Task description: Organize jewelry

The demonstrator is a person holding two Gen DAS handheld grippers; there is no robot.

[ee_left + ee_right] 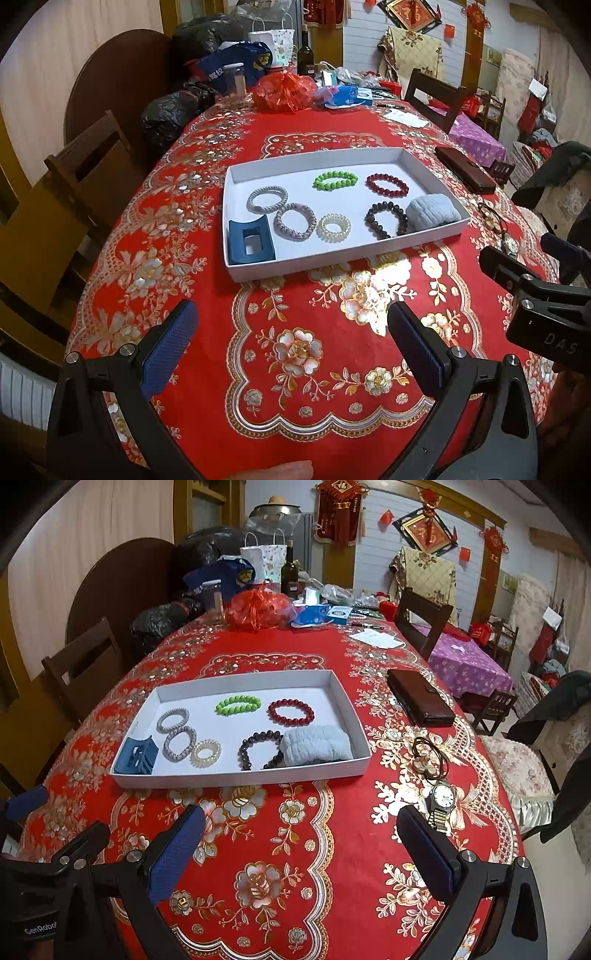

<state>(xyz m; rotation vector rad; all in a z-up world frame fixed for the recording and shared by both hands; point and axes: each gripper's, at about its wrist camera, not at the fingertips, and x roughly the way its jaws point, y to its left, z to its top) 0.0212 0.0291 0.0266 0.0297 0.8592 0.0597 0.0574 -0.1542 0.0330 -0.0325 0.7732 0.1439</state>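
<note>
A white tray [424, 242] [354, 716] on the red tablecloth holds green [335, 180] [238, 704], red [387, 184] [291, 712] and dark bead bracelets [386, 220] [258, 753], grey and clear spiral hair ties [294, 220] [179, 741], a blue hair claw [250, 240] [137, 760] and a pale blue scrunchie [433, 213] [316, 745]. A wristwatch [442, 805] and a brown hair tie with a charm [430, 760] lie right of the tray. My left gripper [291, 332] is open and empty, short of the tray. My right gripper [301, 834] is open and empty, its right finger beside the watch.
A brown wallet [419, 697] [464, 168] lies right of the tray. Bags, a wine bottle [290, 572], a jar and papers crowd the table's far end. Wooden chairs [86, 668] stand on both sides. The right gripper shows in the left wrist view [528, 266].
</note>
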